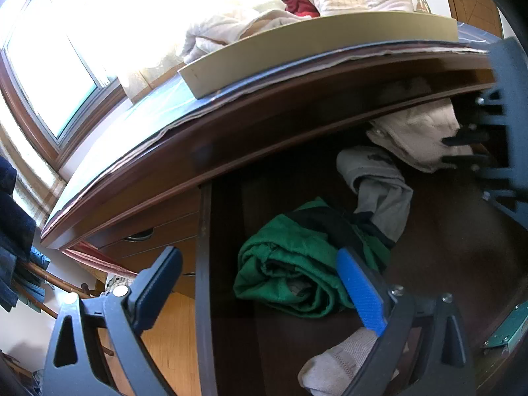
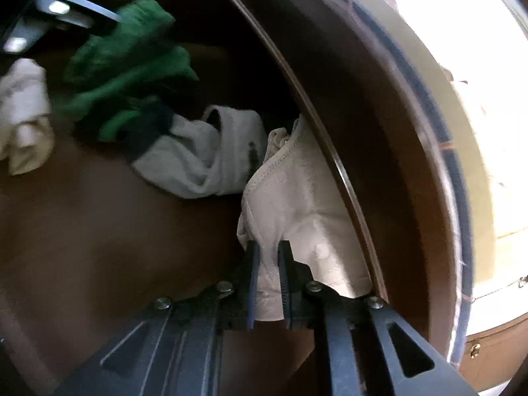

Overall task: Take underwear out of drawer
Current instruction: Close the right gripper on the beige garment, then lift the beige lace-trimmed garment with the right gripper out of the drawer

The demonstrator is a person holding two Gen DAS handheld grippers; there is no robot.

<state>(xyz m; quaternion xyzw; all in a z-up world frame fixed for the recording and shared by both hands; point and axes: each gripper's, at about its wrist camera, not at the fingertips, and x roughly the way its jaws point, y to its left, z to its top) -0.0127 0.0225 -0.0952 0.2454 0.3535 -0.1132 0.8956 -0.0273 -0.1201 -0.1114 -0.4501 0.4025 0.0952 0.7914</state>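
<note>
Bench [image 1: 138, 165] up top, tray [image 1: 297, 56] of laundry on it. Drawer [image 1: 203, 264] pulled out beneath, clothes loose inside. Green garment [image 1: 290, 264] mid-drawer, grey one [image 1: 379, 191] just behind, touching it. Cream underwear [image 2: 297, 204] at drawer's back right, partly under bench edge. Right hand-held gripper [image 2: 269, 264] pinching underwear fold, jaws clamped on cloth. Left hand-held gripper [image 1: 260, 280] spread wide, straddling drawer's side wall, nothing between pads. White sock [image 1: 340, 366] under its blue pad [image 1: 361, 290].

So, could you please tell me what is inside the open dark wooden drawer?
Crumpled green garment, grey garment, white sock and cream underwear pinched by the right gripper. The drawer's back is hidden under the desktop.
</note>
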